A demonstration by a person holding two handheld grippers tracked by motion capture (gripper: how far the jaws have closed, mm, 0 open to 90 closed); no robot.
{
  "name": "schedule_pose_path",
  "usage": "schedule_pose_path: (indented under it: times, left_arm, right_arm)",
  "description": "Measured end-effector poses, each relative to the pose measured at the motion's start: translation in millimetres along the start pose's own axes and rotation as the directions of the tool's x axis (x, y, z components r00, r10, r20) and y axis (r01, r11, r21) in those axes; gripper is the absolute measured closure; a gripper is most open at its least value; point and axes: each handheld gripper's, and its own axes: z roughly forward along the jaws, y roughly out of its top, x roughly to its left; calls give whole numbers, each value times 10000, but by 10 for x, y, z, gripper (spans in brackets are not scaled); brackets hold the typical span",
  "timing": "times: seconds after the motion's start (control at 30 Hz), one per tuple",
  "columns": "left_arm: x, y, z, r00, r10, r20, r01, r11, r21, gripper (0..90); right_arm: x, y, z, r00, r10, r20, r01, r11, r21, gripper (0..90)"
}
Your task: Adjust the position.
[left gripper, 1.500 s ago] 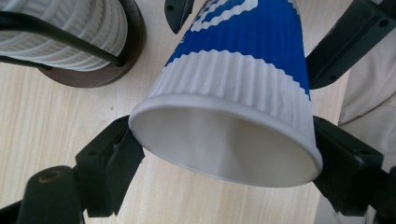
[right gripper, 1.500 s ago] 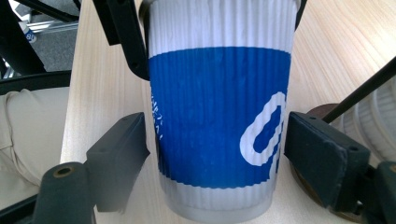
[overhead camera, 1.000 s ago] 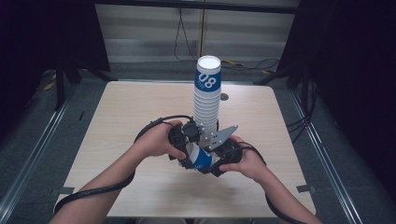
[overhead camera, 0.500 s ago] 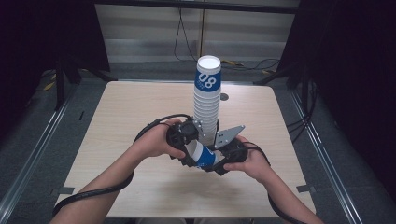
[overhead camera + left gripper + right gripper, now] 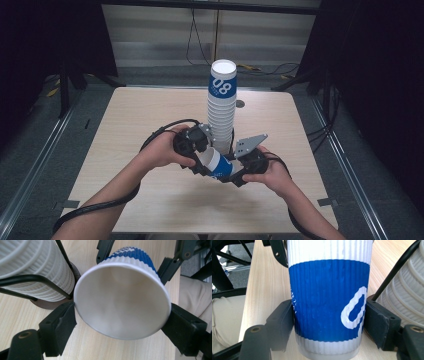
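Dark curtains ring a pale wooden table (image 5: 125,165), and the tall stack of cups (image 5: 222,112) serves as landmark. From the high view, a single blue-and-white cup (image 5: 216,163) lies tilted just in front of the stack's foot, held between the left gripper (image 5: 196,150) and the right gripper (image 5: 239,172). "08" reads on the stack's top cup.

The left gripper view looks into the cup's open mouth (image 5: 122,297); its jaws touch the rim on both sides, having just eased open a little, so I judge this grasp light.

In the right gripper view the jaws clamp the blue band (image 5: 329,300), right beside the stack (image 5: 404,290); part of a white numeral shows.

To separate it well, I would keep the right clamp firm without crushing the wall and pull straight along the cup's axis.
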Motion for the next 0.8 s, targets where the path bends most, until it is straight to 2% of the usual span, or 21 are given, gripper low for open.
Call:
schedule_pose_path:
  times: [0.07,0.47,0.5,0.8]
  left_arm:
    - [10,-5,-13,9999,-99,95,101,9998,-194,158]
    - [36,-90,-11,9998,-129,161,131,9998,-138,160]
    - [30,-107,-11,9996,-246,171,250,9994,-249,160]
    - [54,-208,-14,9990,-419,170,427,9979,-490,159]
  right_arm:
    - [-1,-4,4,10000,45,-58,-46,9999,-107,278]
    - [-13,-58,-28,9999,167,19,-167,9996,-238,280]
    - [-16,-68,-44,9998,202,66,-200,9995,-256,280]
    - [-39,-107,-103,9987,458,236,-443,9973,-591,278]
